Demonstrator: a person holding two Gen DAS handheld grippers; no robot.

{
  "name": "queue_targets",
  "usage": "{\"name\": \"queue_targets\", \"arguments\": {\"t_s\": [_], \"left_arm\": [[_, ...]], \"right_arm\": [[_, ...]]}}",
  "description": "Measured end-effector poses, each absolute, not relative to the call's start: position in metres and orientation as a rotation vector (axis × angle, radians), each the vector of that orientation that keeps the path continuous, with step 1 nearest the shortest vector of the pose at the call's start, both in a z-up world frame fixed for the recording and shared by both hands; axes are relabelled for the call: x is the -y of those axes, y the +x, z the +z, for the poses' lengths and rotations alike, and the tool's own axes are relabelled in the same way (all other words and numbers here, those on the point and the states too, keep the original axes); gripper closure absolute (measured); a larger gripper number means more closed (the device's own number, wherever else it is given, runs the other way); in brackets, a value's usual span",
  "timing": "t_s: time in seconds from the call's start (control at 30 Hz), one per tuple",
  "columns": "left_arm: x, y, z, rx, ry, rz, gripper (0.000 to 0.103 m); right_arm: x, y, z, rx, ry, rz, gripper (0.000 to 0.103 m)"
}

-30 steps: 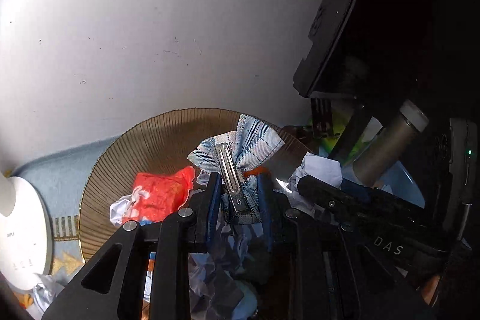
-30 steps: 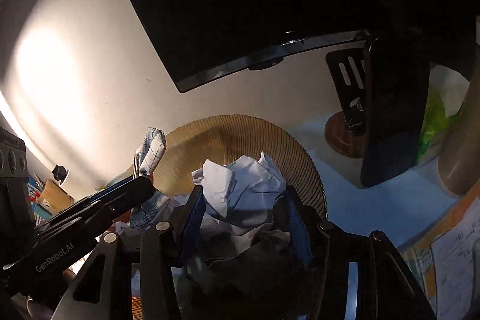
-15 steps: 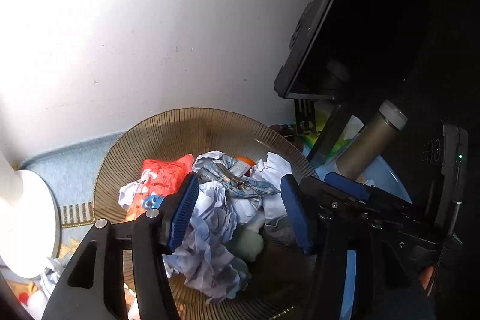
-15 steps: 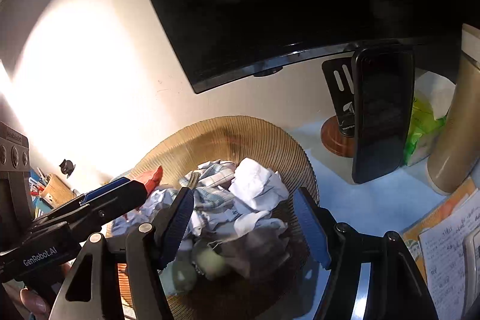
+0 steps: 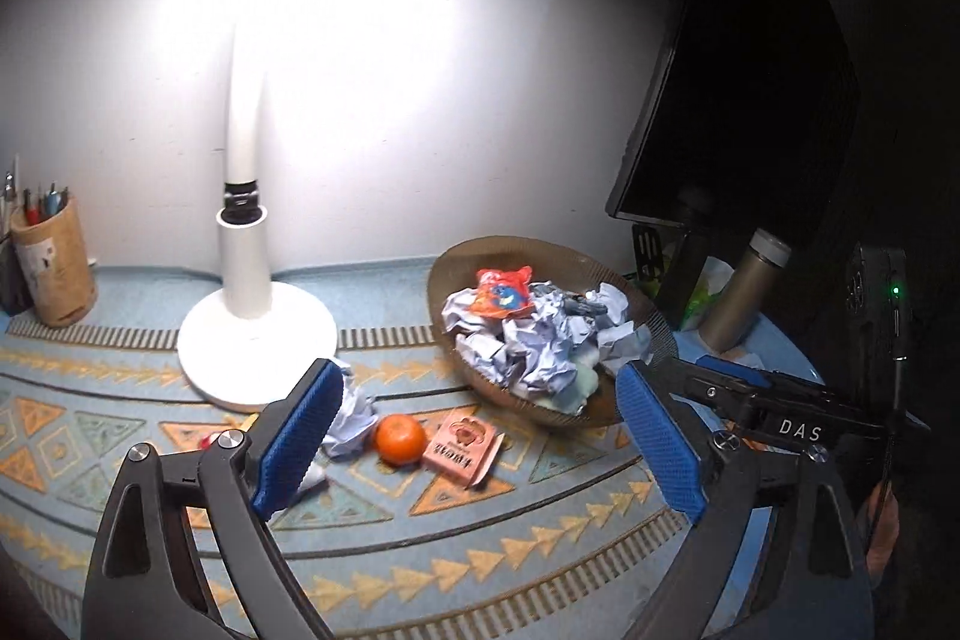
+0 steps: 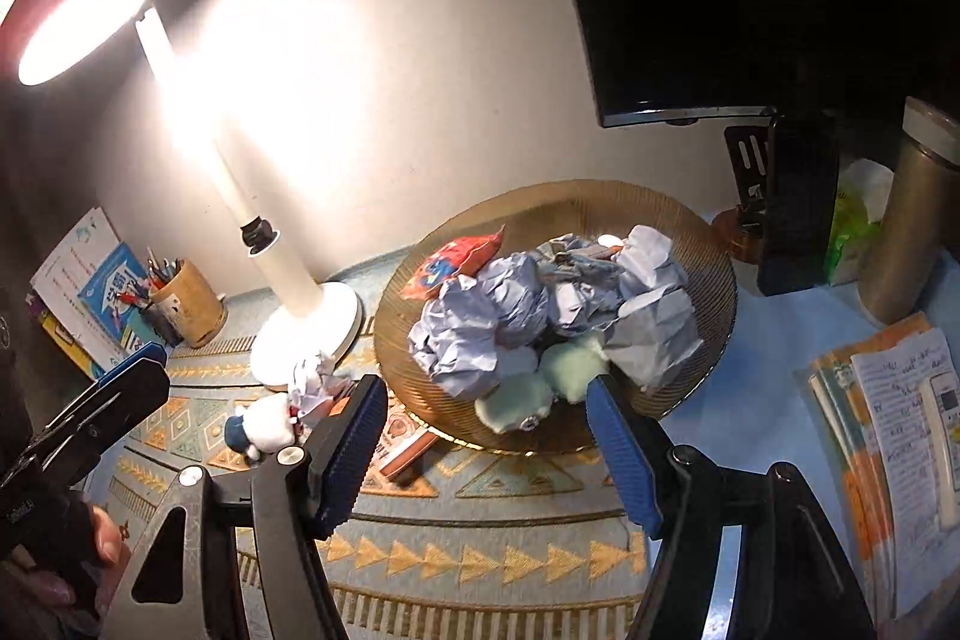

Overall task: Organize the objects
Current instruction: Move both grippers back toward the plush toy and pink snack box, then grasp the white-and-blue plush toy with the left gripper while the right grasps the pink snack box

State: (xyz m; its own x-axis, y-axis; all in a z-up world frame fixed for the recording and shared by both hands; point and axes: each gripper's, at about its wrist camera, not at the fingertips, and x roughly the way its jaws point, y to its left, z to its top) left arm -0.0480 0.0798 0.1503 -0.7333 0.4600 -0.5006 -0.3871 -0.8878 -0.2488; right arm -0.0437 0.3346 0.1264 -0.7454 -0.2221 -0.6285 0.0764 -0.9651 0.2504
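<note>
Paper balls [image 5: 540, 352] fill a ribbed brown bowl [image 5: 474, 256] on the patterned mat [image 5: 420, 538], piled with a red snack packet [image 5: 503, 293] on the lamp side, a checked cloth [image 6: 576, 259] near the back and two pale green lumps [image 6: 540, 382] at the front rim. On the mat just left of the bowl lie a pink box [image 5: 462, 448], an orange [image 5: 400, 439] touching it, and one more loose paper ball [image 5: 351, 415] by the base of the white lamp [image 5: 252, 304]. A small white figure [image 6: 264, 427] lies near that ball in the right wrist view. Both grippers hang above the mat short of the bowl, each empty. The left gripper [image 5: 480, 448] has its blue pads [image 5: 297, 439] spread wide, and the right gripper [image 6: 486, 454] is equally wide apart. A pen cup [image 5: 54, 268] stands at far left, a monitor [image 5: 750, 70] and a steel flask [image 5: 744, 286] behind the bowl at right, and papers [image 6: 888, 424] lie at far right.
</note>
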Motion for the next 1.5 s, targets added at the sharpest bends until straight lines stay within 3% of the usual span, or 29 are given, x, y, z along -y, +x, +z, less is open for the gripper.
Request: {"name": "queue_targets", "arguments": {"t_s": [0.27,0.53,1.0,1.33,1.5], "left_arm": [[-0.002,-0.011,0.09,0.163,-0.925,2.761,0.004],[0.031,-0.014,0.037,0.307,-1.063,2.784,0.004],[0.036,-0.018,0.03,0.394,-1.132,2.768,0.004],[0.014,-0.088,0.056,0.06,-1.125,2.68,0.004],[0.001,-0.131,0.043,0.023,-1.17,2.568,0.004]], "right_arm": [[-0.285,-0.019,0.092,0.24,1.091,-2.727,0.036],[-0.257,-0.021,0.037,0.193,1.125,-2.703,0.036],[-0.248,-0.025,0.017,0.149,1.152,-2.745,0.034],[-0.23,-0.078,0.01,0.343,1.339,-2.7,0.034],[-0.209,-0.101,0.009,0.221,1.37,-2.751,0.034]]}}
